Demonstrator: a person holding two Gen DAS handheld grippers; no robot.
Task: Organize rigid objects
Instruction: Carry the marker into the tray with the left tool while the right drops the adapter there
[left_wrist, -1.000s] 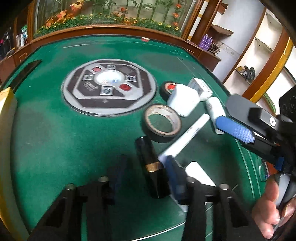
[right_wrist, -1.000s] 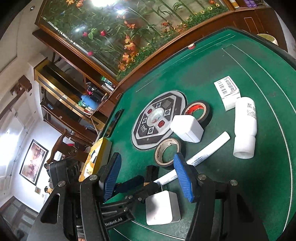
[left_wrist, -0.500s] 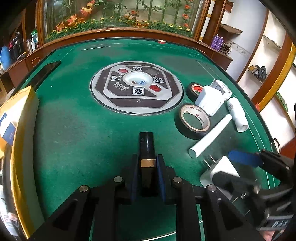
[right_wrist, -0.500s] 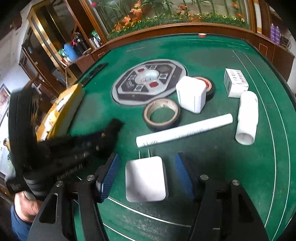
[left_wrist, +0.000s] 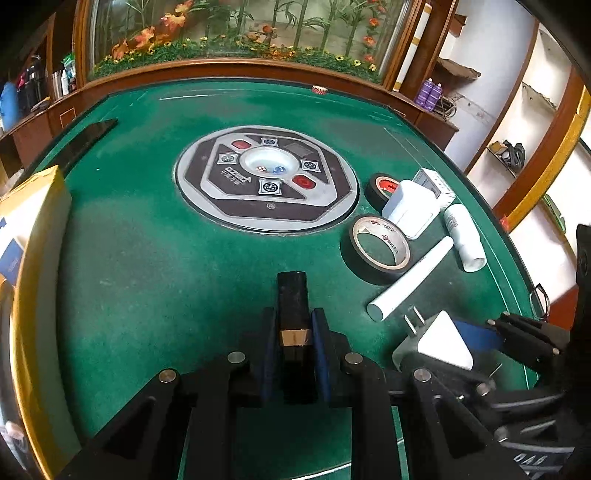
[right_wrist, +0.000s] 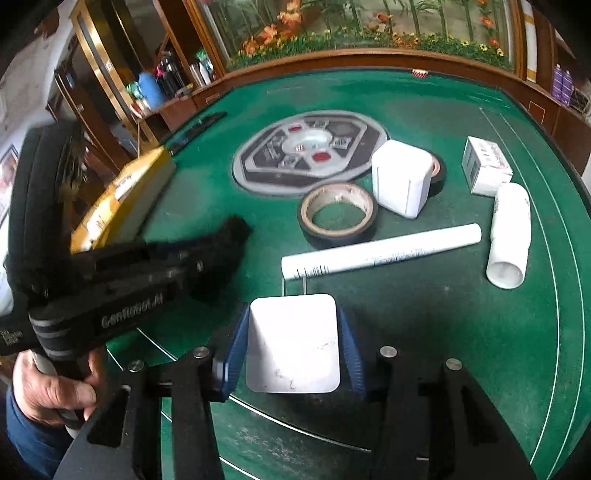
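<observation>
Since fingers closed | right gripper (right_wrist: 293, 343) now clamps charger (right_wrist: 293, 343)

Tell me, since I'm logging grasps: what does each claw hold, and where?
Left claw grips the black tube around its gold band. Right claw grips the white charger by its two sides.

a home games room, by the look of it: a green felt mahjong table (left_wrist: 147, 258) with a wooden rim and a round dice console (left_wrist: 266, 182) set in its middle. behind it runs a glass panel painted with bamboo and flowers (left_wrist: 240, 33). wooden shelves (right_wrist: 110, 92) to one side hold flasks and bottles, and white alcove shelves (left_wrist: 517, 122) stand opposite.
</observation>
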